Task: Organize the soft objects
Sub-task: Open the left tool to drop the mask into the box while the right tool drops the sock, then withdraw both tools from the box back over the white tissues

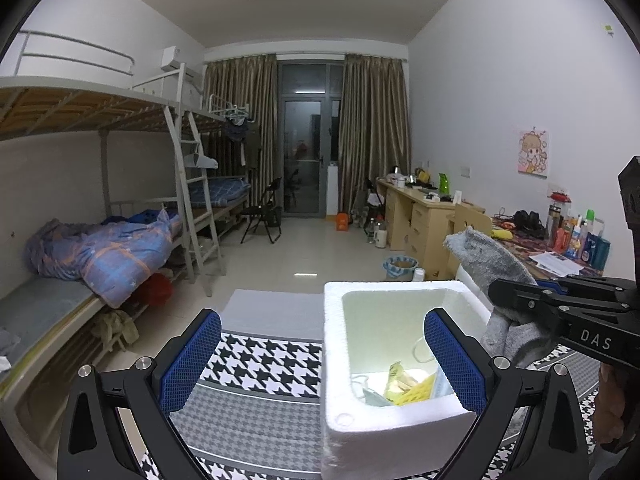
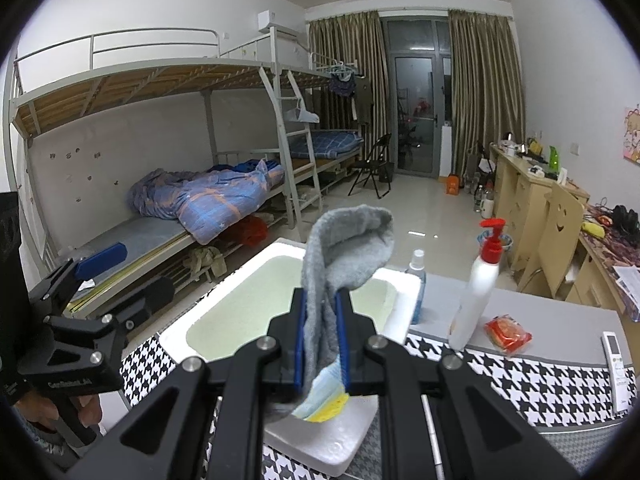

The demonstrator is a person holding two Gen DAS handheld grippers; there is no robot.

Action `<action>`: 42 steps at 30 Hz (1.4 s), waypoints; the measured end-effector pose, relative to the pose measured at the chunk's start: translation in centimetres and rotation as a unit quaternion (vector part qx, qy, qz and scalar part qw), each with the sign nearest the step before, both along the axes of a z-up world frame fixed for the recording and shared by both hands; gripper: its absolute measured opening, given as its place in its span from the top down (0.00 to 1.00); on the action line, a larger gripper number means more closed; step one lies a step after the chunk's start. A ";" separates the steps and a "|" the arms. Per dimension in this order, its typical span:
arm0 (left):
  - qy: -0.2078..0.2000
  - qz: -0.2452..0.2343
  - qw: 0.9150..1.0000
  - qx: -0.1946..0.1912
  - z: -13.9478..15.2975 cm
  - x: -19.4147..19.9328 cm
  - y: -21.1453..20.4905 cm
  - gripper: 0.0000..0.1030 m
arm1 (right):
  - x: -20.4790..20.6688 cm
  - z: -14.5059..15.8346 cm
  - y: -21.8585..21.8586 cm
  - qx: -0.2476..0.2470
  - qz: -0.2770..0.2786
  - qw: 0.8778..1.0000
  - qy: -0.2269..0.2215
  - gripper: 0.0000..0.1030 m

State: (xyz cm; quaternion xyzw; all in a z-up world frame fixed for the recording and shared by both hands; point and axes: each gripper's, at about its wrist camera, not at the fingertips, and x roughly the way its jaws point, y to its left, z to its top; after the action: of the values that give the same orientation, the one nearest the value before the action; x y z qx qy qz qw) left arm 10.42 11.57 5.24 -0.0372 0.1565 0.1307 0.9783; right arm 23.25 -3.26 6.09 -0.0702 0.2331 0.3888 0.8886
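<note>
Tabletop (image 2: 500, 368) carries a houndstooth cloth. On it: white pump bottle (image 2: 476, 296) with red pump, upright; small clear spray bottle (image 2: 417, 284) just beside it; red packet (image 2: 507, 333) lying flat near the pump bottle; white remote (image 2: 614, 354) at the right edge. Left wall: bunk beds (image 1: 100, 120), blue quilt (image 1: 108, 248) bunched on the lower bunk. Folding chair (image 1: 264, 212) near the glass door (image 1: 306, 148). Curtains (image 1: 372, 120) drawn aside. Wooden desk (image 1: 420, 208) along the right wall, cluttered.

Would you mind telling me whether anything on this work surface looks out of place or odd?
Nothing looks spilled or damaged. The right gripper is shut on a grey sock above the white foam box; the left gripper is open. The one oddity: the box already holds a yellow packet and papers, not soft items.
</note>
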 end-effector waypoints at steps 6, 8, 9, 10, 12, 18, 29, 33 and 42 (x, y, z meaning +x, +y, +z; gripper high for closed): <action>-0.001 0.008 1.000 -0.006 -0.4 -0.3 0.6 0.01 | -0.2 -0.1 1.1 -0.001 0.013 1.000 0.003 0.83; -0.001 0.012 1.000 -0.005 -0.4 -0.4 0.8 0.01 | -0.2 -0.3 1.5 -0.006 0.016 1.000 0.002 0.80; -0.003 0.016 1.000 -0.006 -0.4 -0.5 1.0 0.01 | -0.2 -0.4 1.8 -0.011 0.019 1.000 0.001 0.73; -0.004 0.018 1.000 -0.008 -0.4 -0.5 1.1 0.01 | -0.2 -0.5 1.9 -0.014 0.019 1.000 -0.002 0.63; -0.005 0.019 1.000 -0.011 -0.5 -0.8 1.3 0.01 | -0.3 -0.5 1.9 -0.013 0.019 1.000 -0.011 0.47; -0.006 0.018 1.000 -0.017 -0.8 -1.0 1.4 0.01 | -0.3 -0.2 0.8 0.009 0.018 1.000 -0.016 0.37; -0.003 -0.003 1.000 -0.016 -0.9 -0.6 0.0 0.01 | -0.5 0.1 -1.4 0.017 -0.005 1.000 -0.016 0.36; -0.001 -0.010 1.000 -0.011 -0.8 -0.7 -0.5 0.01 | -0.5 0.1 -2.2 0.025 -0.012 0.999 -0.017 0.28; -0.004 -0.020 1.000 -0.003 -0.5 -0.9 -1.8 0.01 | -0.5 0.1 -3.1 0.030 -0.023 0.999 -0.021 0.24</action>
State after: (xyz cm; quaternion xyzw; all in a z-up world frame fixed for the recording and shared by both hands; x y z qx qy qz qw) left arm 9.51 9.82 4.77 -0.0369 0.1540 0.1103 0.9812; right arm 22.75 -6.37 6.22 -0.0465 0.2042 0.3739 0.9035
